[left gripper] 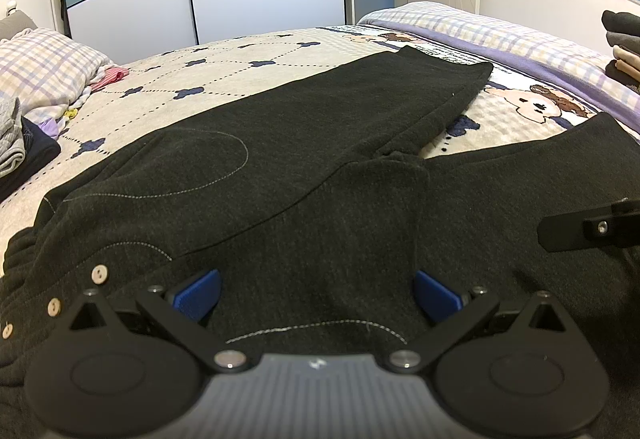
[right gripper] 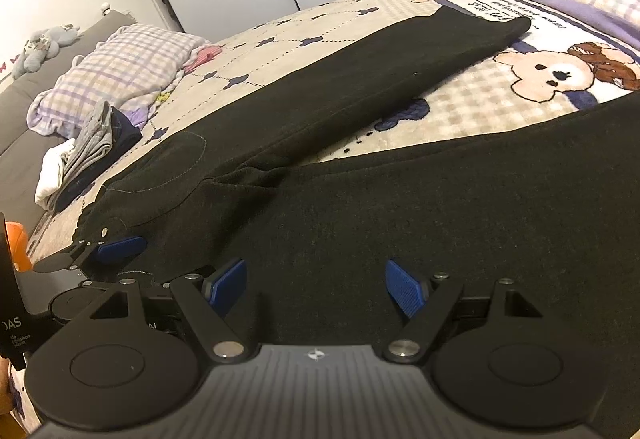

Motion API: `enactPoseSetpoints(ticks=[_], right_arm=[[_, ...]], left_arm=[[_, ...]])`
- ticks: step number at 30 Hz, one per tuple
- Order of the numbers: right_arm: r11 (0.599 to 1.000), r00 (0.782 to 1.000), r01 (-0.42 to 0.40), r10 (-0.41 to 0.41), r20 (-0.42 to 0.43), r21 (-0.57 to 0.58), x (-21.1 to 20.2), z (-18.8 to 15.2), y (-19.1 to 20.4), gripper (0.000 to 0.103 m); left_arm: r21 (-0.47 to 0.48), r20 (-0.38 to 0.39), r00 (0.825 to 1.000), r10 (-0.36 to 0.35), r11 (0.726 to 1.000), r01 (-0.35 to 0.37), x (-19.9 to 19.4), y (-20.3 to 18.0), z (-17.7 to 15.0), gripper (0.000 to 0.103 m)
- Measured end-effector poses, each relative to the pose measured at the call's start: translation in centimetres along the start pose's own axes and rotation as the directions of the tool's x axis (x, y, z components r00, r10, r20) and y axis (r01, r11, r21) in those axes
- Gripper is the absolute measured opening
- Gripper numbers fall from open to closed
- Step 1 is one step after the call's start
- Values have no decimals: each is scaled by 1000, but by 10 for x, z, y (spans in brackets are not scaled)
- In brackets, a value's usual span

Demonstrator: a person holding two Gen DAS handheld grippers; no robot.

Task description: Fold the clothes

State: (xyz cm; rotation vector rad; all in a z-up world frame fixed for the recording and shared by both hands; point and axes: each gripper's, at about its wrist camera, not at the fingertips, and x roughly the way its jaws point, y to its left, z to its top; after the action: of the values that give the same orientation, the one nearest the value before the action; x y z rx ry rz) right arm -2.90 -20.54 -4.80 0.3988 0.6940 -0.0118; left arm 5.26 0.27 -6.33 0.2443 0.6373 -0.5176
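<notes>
1. Spread flat on the bed's cream patterned blanket (left gripper: pixel 224 79) lies a pair of dark charcoal knit trousers (left gripper: pixel 280 143), waistband at the near edge, the two legs splaying away toward the far side.
2. Along the waistband's left part sit three pale round buttons (left gripper: pixel 54 306).
3. Low over the waistband hovers the left gripper (left gripper: pixel 316 293), black with blue pads (left gripper: pixel 198 293), its jaws standing wide with only flat cloth beneath and nothing pinched between them.
4. Just to its right the right gripper (right gripper: pixel 316 285) hangs over the trousers' right leg, its blue pads (right gripper: pixel 406 289) likewise far apart and clamping nothing.
5. At the bed's left edge rests a checked lilac pillow (right gripper: pixel 120 75), with a small pile of grey, navy and white folded clothes (right gripper: pixel 86 155) near it.
6. A stack of dark and beige folded garments (left gripper: pixel 624 43) sits at the bed's right edge.
</notes>
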Motion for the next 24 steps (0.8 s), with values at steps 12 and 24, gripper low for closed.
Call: enactPoseSetpoints(ticks=[12, 24], right_arm=[[1000, 1000, -4, 4, -6, -20, 3, 3, -6, 80], [1000, 1000, -7, 7, -9, -13, 3, 3, -5, 79]], left_arm=[[0, 0, 1000, 1, 1000, -1, 0, 0, 0, 103], [0, 0, 1000, 0, 1000, 0, 0, 0, 0, 103]])
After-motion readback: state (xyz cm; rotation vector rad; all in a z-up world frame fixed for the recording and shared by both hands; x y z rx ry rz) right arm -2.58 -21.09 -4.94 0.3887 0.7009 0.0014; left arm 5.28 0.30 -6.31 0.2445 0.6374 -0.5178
